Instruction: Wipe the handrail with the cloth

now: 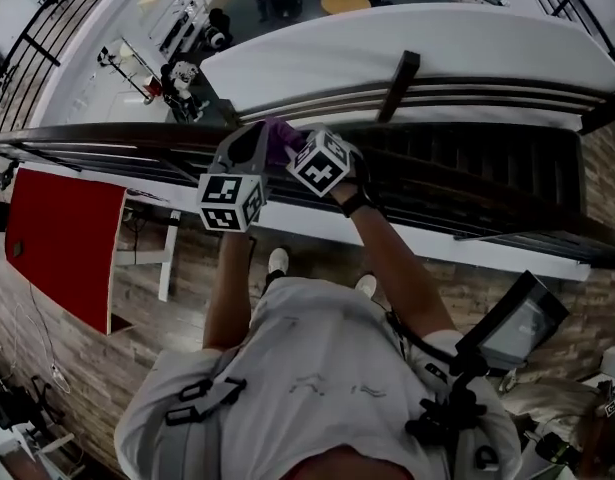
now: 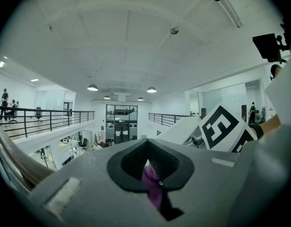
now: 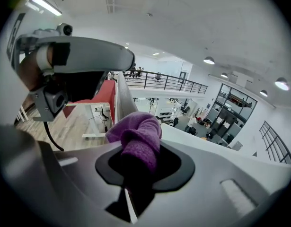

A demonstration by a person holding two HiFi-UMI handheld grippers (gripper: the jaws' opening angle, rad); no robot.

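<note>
**Head view.** Seen steeply from above, a dark handrail (image 1: 107, 138) runs left to right across the frame, above an open lower floor (image 1: 287, 13). Both grippers meet at the rail, just left of centre. The left gripper (image 1: 253, 148) and the right gripper (image 1: 301, 150) sit side by side, their marker cubes towards the person. A purple cloth (image 1: 279, 144) is bunched between the two grippers, at the near edge of the rail. A red panel (image 1: 62, 243) lies below on the left.

**Left gripper view.** The left gripper (image 2: 154, 175) has its jaws drawn together, nipping a thin fold of the purple cloth (image 2: 151, 182). The right gripper's marker cube (image 2: 223, 129) shows close on the right. A black balcony railing (image 2: 46, 119) lines the far left side of the hall.

**Right gripper view.** The right gripper (image 3: 138, 170) has its jaws closed on a thick, rolled bunch of the purple cloth (image 3: 138, 137), which bulges out beyond the jaw tips. The person's head-mounted camera rig (image 3: 65, 56) fills the upper left. The red panel (image 3: 95, 92) appears behind the cloth.
</note>
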